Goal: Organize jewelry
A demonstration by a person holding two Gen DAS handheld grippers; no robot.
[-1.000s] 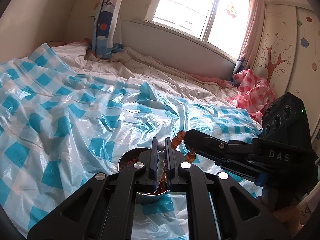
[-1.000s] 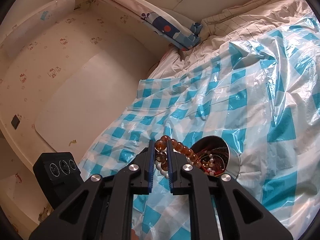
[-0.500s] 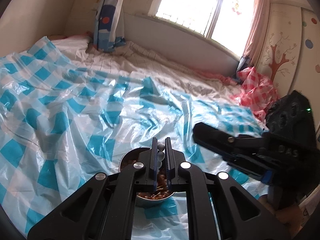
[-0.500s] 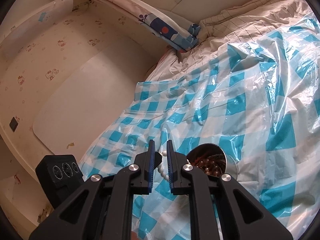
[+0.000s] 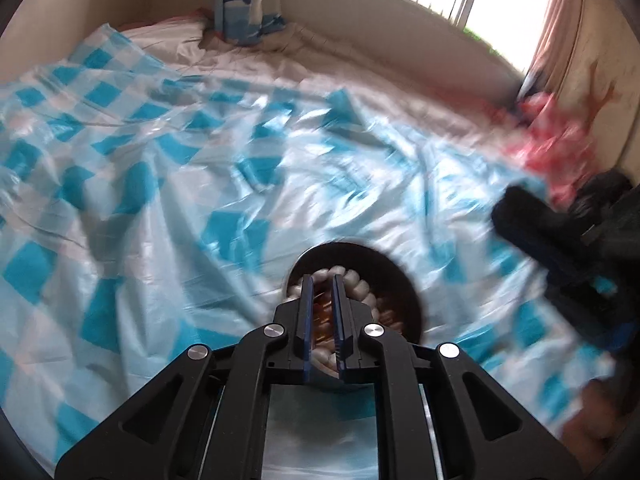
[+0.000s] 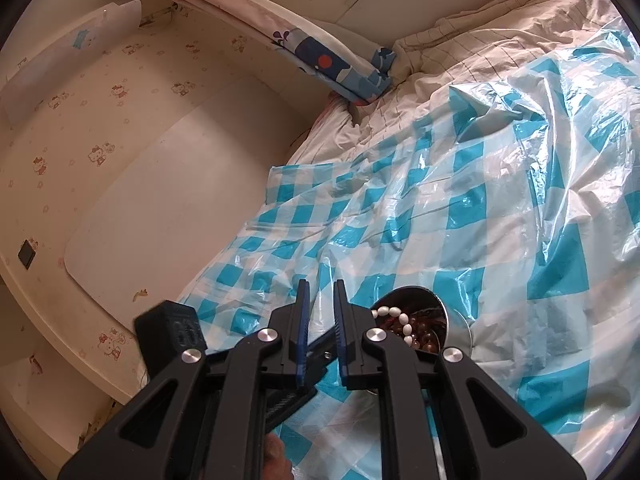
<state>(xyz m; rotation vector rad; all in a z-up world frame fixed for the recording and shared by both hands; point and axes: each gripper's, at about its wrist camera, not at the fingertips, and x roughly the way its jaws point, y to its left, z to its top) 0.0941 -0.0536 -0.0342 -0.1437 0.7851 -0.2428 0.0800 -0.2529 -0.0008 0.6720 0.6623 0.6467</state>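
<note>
A round metal bowl [image 5: 404, 280] stands on the blue-checked plastic sheet [image 5: 160, 208] on the bed. A white bead string [image 5: 362, 286] and brown-amber beads lie inside it. My left gripper [image 5: 321, 280] hovers just over the bowl, its jaws a narrow gap apart with nothing between them. The left wrist view is blurred. In the right wrist view the bowl [image 6: 460, 320] sits right of my right gripper [image 6: 320, 286], with white beads [image 6: 394, 316] and brown beads [image 6: 424, 334] in it. The right gripper is slightly open and empty, above the sheet.
The right tool [image 5: 560, 240] is at the right edge of the left wrist view; the left tool [image 6: 180, 332] is at lower left of the right wrist view. A curtain [image 6: 320, 56] hangs at the bed's far end. A red-checked cloth [image 5: 552, 148] lies by the window.
Both bead strings have left the grippers and now lie in the bowl. The left gripper has dropped down toward the bowl. The right gripper has drawn back to the left.
</note>
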